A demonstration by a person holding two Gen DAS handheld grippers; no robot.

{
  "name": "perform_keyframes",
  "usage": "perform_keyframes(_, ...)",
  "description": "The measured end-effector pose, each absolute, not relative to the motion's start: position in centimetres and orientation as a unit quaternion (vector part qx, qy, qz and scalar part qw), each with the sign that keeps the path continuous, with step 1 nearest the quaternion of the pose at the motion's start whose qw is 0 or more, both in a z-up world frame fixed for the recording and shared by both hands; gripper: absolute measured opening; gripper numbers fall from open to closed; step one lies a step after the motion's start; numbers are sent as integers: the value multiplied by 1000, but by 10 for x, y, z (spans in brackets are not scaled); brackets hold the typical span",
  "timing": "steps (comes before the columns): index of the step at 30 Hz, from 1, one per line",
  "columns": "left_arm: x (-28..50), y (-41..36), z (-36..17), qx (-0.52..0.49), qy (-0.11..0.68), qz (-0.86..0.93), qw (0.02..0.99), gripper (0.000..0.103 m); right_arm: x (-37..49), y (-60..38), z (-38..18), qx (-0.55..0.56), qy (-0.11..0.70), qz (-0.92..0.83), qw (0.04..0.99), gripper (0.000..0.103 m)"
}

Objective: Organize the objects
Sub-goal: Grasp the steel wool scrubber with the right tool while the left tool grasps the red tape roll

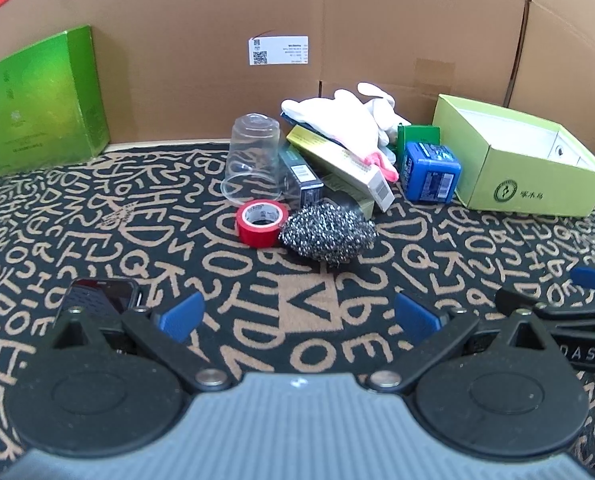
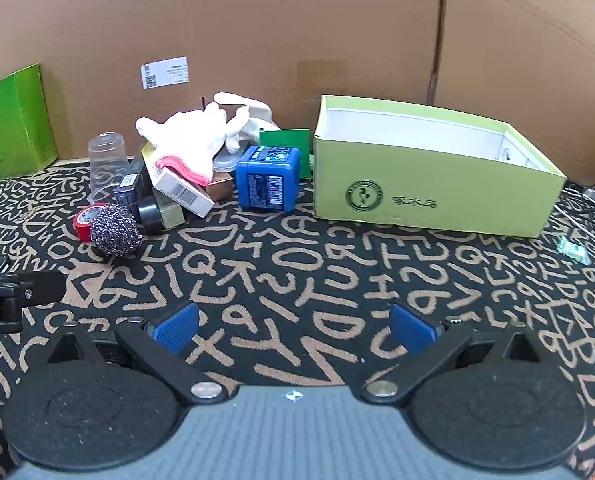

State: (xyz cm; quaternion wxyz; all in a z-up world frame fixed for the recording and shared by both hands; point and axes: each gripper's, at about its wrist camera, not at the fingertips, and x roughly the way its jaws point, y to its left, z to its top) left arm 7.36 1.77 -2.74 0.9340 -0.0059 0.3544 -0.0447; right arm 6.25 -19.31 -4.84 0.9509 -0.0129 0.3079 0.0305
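A pile of objects lies on the patterned cloth: a red tape roll (image 1: 259, 222), a steel wool scourer (image 1: 327, 234), an upturned clear plastic cup (image 1: 252, 158), white gloves (image 1: 343, 122), a blue cube box (image 1: 429, 172), and several slim cartons (image 1: 339, 164). An open light-green box (image 1: 537, 160) stands to the right of them. My left gripper (image 1: 297, 316) hovers open in front of the pile, nothing between its fingers. In the right wrist view my right gripper (image 2: 293, 330) is open and empty too, in front of the blue cube box (image 2: 267, 178) and the light-green box (image 2: 429, 184).
A tall dark-green box (image 1: 41, 100) leans at the back left. A brown cardboard wall (image 1: 337, 12) closes off the back. A phone (image 1: 97, 294) lies by my left finger. A small packet (image 2: 573, 250) and cables (image 2: 593, 196) lie at the far right.
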Motion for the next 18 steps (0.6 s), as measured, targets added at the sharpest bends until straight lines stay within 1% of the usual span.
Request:
perform_keyframes(5,93,45,-22,-32,354,-52,933,103,78,-185,-49,-1,308,93,947,103)
perform_keyframes(10,108,66,-16,-40,349,-43,935,103,95,-162,-48,-2,280,179,943,103)
perform_keyframes(11,112,68,-16,-40,347,-44,936,103,99,-154,-47,-9,275,189,943,98)
perform_keyframes(15,124,74,-16,-29,342,-46,938,103,118,-126,-47,-43,258,228,938,89)
perform_keyframes(17,130,77,-16,-36,343,-48,937,103,128,-114,-50,-59,253,247,934,79)
perform_keyframes(18,133,77,-16,-40,342,-52,937,103,133,-109,-51,-65,256,254,931,76)
